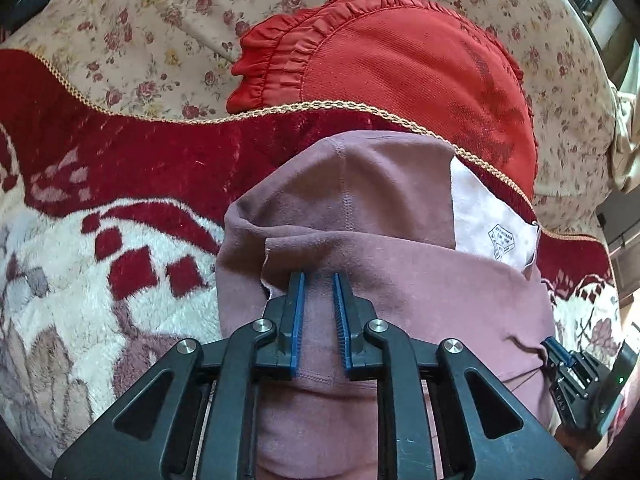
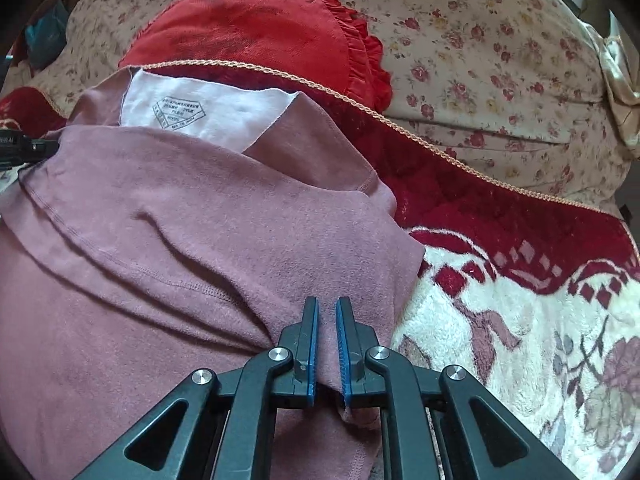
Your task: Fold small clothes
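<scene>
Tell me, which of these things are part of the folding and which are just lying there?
Part of the job:
- pink garment, with its white printed lining showing
- left tool and right tool, each gripping the pink cloth

Just lying about:
- red frilled cushion
- red and white blanket
- flowered cover

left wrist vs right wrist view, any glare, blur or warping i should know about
Left wrist view: strong fisheye bend, dark corners, blown-out window glare top right; the pink garment is sharp. Right wrist view: same bending, soft daylight shadows in the garment's folds, and the printed label is too small to read.
</scene>
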The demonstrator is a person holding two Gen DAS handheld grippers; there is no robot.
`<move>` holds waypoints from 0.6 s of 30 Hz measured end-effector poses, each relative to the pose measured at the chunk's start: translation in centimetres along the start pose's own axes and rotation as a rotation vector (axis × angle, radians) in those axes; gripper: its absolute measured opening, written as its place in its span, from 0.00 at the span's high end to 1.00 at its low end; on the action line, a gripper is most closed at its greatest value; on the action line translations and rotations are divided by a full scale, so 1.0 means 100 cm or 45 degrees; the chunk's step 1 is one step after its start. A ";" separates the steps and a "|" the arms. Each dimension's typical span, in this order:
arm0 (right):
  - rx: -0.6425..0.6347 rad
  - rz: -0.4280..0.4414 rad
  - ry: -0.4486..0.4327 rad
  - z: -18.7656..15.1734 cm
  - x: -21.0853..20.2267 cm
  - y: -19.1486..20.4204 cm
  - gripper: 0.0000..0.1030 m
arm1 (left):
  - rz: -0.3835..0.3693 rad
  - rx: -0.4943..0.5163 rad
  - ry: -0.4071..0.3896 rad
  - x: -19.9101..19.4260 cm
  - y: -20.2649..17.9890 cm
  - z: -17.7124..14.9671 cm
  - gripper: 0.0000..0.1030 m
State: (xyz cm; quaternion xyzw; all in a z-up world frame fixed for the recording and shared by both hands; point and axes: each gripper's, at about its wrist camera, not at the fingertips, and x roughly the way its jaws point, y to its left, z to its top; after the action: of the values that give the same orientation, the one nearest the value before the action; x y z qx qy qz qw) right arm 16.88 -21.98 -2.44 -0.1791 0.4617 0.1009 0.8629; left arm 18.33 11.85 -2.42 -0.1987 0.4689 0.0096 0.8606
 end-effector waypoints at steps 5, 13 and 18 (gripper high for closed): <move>0.131 0.018 -0.076 0.014 -0.014 -0.014 0.92 | -0.003 -0.024 0.004 0.001 -0.001 -0.002 0.82; 0.336 -0.091 -0.087 0.053 0.031 -0.049 0.90 | 0.003 -0.021 -0.003 0.002 -0.003 -0.001 0.79; 0.362 -0.088 0.058 0.051 0.070 -0.051 0.87 | 0.017 -0.005 -0.011 0.003 -0.005 -0.001 0.77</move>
State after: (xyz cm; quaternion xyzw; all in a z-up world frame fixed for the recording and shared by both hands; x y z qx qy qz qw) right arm 26.35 -24.56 -4.61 -0.0732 0.4845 0.0007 0.8717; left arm 18.52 11.29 -2.57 -0.1973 0.4665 0.0171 0.8621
